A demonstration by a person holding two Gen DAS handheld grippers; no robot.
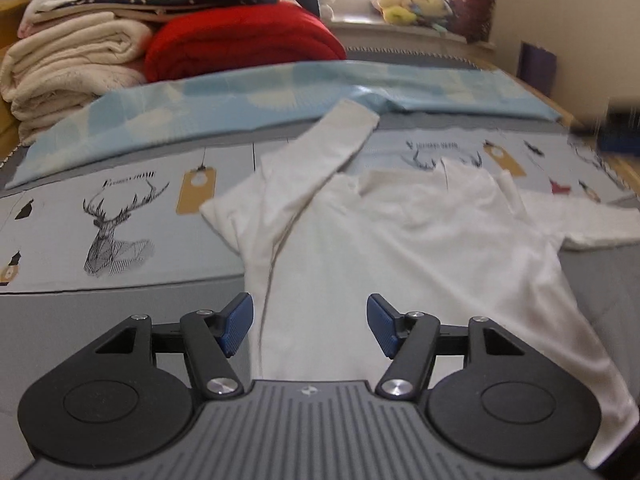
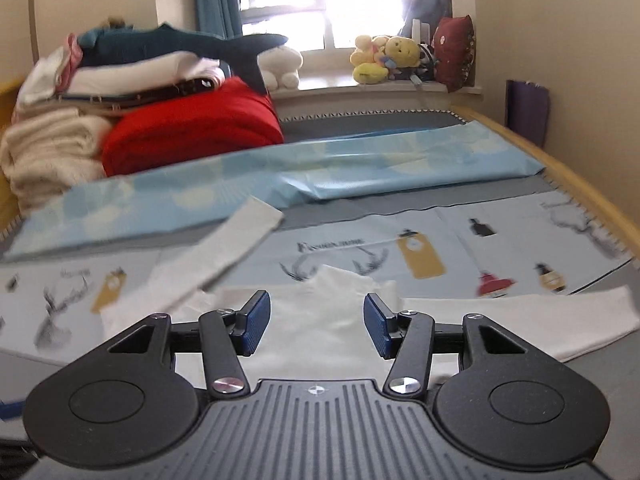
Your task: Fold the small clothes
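Observation:
A small white long-sleeved shirt (image 1: pixel 400 248) lies spread on the bed, collar away from me. Its left sleeve (image 1: pixel 320 152) is bent up and points to the far right; its right sleeve (image 1: pixel 584 220) stretches out to the right. My left gripper (image 1: pixel 310 326) is open and empty, hovering over the shirt's lower left part. In the right wrist view the shirt (image 2: pixel 316 320) lies under my right gripper (image 2: pixel 316 322), which is open and empty near the collar. The right sleeve (image 2: pixel 520 320) runs off to the right there.
A deer-print sheet (image 1: pixel 120 216) covers the bed. A light blue folded cloth (image 1: pixel 240 96) lies across behind the shirt. A red blanket (image 1: pixel 240 44) and cream blankets (image 1: pixel 68 68) are stacked at the back left. Plush toys (image 2: pixel 384 60) sit on the windowsill.

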